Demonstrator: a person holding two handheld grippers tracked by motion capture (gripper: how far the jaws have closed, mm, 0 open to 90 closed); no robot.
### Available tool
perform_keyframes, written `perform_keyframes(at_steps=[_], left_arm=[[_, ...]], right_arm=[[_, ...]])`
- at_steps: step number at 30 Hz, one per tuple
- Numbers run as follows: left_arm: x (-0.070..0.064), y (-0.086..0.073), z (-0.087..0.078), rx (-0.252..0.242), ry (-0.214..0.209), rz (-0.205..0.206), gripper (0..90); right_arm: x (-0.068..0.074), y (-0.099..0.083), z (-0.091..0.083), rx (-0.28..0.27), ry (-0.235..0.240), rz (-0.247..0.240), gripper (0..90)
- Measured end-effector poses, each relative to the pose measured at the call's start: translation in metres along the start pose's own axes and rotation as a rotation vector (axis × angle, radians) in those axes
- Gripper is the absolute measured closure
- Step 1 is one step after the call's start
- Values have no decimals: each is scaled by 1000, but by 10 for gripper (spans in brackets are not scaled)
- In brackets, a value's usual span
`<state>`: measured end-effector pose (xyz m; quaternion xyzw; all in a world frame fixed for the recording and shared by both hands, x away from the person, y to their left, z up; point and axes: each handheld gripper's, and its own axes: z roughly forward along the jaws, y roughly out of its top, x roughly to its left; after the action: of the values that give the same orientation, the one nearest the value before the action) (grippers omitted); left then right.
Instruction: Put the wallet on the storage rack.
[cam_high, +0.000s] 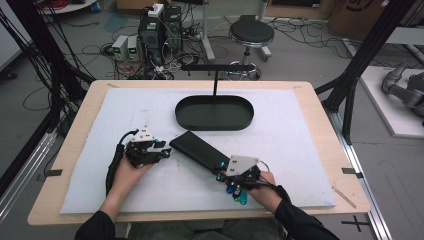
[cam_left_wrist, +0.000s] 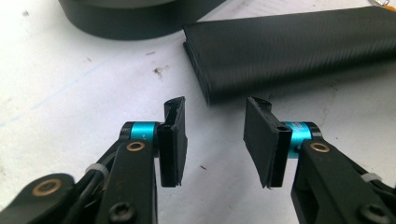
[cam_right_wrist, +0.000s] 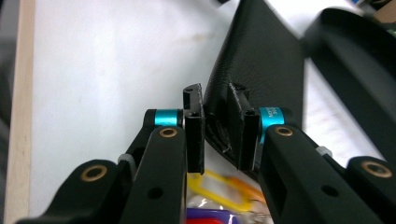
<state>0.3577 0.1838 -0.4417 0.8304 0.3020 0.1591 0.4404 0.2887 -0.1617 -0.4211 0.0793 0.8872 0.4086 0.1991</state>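
On the white mat (cam_high: 300, 130), right tool (cam_right_wrist: 215, 128) pinches the black case (cam_high: 197, 148); left tool (cam_left_wrist: 215, 142) gapes empty.

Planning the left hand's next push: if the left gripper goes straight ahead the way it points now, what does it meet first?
Most likely the near end of the black case, lying just ahead of the open left gripper. The oval tray sits farther back; depth is hard to judge.
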Motion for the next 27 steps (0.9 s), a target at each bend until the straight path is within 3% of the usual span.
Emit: perform_keyframes(at_steps=[4, 7, 13, 18, 24, 27], left_arm=[[-5, 6, 2, -22, 51, 65, 504], [-9, 15, 3, -60, 60, 87, 477], [-12, 34, 8, -111, 66, 162, 442], [-5, 41, 13, -92, 62, 233, 417], [6, 40, 25, -121, 12, 212, 399], [6, 41, 31, -149, -9, 237, 399]], right_arm=[[-21, -6, -13, -73, 25, 144, 793], [-33, -11, -20, -107, 31, 218, 795], [-43, -16, -26, -124, 28, 261, 796], [-48, -18, -28, -133, 32, 293, 795], [-51, -19, -29, -138, 35, 310, 795], [-53, -20, -29, -142, 41, 319, 794]])
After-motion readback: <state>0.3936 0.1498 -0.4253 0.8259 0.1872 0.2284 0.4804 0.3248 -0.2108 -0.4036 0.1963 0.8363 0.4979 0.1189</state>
